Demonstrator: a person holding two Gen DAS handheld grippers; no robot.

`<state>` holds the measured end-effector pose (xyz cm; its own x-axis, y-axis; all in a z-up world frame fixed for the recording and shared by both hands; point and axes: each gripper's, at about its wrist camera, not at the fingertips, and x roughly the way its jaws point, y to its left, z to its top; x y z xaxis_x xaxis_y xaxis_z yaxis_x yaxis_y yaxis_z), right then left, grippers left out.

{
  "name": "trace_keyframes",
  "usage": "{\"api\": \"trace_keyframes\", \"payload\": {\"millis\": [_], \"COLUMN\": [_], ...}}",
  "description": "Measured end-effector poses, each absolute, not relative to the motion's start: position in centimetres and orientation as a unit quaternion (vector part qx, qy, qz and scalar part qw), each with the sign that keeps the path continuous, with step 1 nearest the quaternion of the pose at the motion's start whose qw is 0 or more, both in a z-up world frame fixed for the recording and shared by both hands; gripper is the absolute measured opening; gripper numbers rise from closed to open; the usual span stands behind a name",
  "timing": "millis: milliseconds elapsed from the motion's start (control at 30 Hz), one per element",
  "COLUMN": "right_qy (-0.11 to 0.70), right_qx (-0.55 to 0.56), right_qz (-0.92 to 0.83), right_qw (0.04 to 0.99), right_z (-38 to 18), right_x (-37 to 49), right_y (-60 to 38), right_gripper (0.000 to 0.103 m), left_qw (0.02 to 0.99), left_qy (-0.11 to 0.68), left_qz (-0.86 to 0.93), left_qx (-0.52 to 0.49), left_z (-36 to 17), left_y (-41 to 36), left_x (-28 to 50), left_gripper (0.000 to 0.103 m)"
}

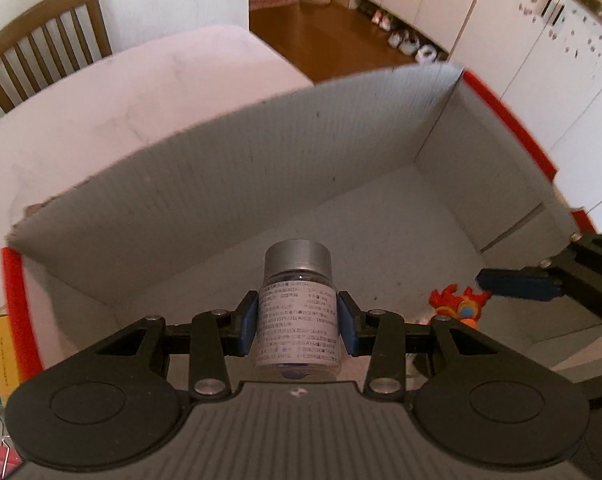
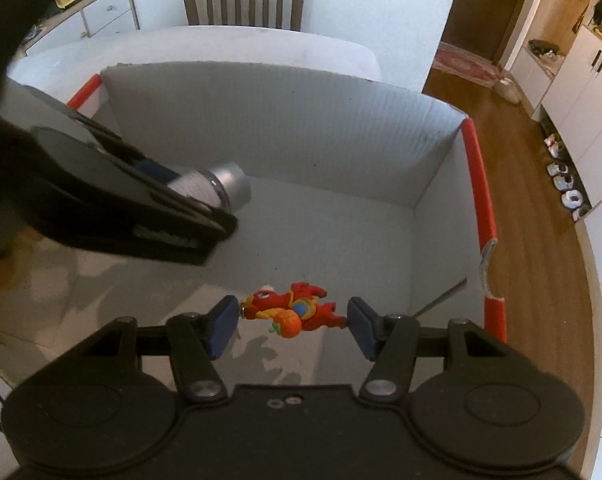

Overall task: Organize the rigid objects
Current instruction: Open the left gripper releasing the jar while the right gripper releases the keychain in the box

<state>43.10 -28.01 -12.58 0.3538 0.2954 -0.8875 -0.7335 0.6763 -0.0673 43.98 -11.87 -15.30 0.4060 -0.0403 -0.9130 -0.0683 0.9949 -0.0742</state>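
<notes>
White-walled, red-edged box: one, on the worktop. Left gripper at nine o'clock: jaws clamp one silver-capped bottle above the box floor. Right gripper at six o'clock: jaws pinch one red figurine end to end, also above the floor.

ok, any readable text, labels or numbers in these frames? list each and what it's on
Bottle label, held in the left tongs: dense small print, too blurred to quote.
Left tongs' side, in the right wrist view: a raised marking, blurred, unreadable.
Yellow box at the left edge: faint lettering, illegible.
Red toy figure in the right tongs: no text.
Cardboard box: none visible.
</notes>
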Motion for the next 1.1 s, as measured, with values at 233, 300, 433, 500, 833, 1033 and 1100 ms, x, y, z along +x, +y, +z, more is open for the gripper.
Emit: {"api": "trace_keyframes", "payload": {"millis": [233,300,433,500,833,1033,1100], "right_qy": [0.483,0.489,0.503,0.504,0.500,0.491,0.485], "right_qx": [-0.254,-0.256,-0.259,-0.260,-0.240,-0.220,-0.215], "right_qz": [0.335,0.334,0.335,0.334,0.345,0.355,0.357], "right_qw": [0.768,0.764,0.753,0.752,0.757,0.765,0.769], "right_z": [-12.9,-13.0,-13.5,-13.6,-12.7,-11.6,-11.1], "right_x": [43.5,43.8,44.4,44.4,44.6,44.5,44.3], "right_y": [-26.9,-26.7,-26.4,-26.5,-27.4,-28.4,-28.8], "right_gripper": [0.059,0.059,0.059,0.060,0.068,0.071,0.072], "left_qw": [0.822,0.822,0.817,0.818,0.812,0.829,0.835], "left_qy": [0.565,0.566,0.571,0.570,0.577,0.555,0.544], "left_qz": [0.009,0.008,0.007,0.008,0.012,0.010,0.010], "left_qx": [-0.063,-0.066,-0.074,-0.076,-0.087,-0.074,-0.073], "left_z": [-16.4,-16.4,-16.6,-16.6,-16.0,-14.5,-13.8], "left_y": [-11.3,-11.2,-11.1,-11.0,-10.5,-10.9,-10.9], "left_x": [44.8,44.9,45.0,45.0,45.6,44.5,43.9], "left_gripper": [0.040,0.040,0.041,0.041,0.045,0.045,0.046]}}
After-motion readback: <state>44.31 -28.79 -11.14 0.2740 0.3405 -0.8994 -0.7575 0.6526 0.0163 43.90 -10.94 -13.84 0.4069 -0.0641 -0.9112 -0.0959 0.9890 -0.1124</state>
